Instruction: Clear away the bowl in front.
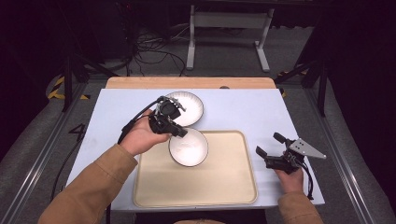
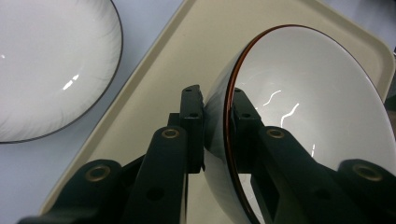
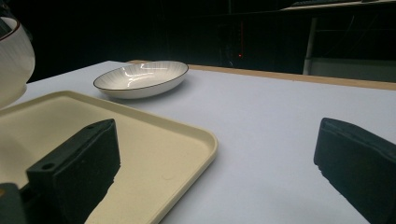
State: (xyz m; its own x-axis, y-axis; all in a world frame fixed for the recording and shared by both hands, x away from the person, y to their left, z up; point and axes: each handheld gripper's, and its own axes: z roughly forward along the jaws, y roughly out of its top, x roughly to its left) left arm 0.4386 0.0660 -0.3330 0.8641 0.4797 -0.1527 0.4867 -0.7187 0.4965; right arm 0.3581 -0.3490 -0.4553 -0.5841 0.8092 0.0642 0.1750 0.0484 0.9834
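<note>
The left gripper (image 1: pixel 180 131) is clamped on the near-left rim of the white bowl (image 1: pixel 188 147), holding it tilted above the far-left corner of the beige tray (image 1: pixel 233 186), while the right gripper (image 1: pixel 270 145) rests wide apart, well right.

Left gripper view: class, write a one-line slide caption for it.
Left tool clamps the rim of a white bowl above a beige tray, beside a white plate.
</note>
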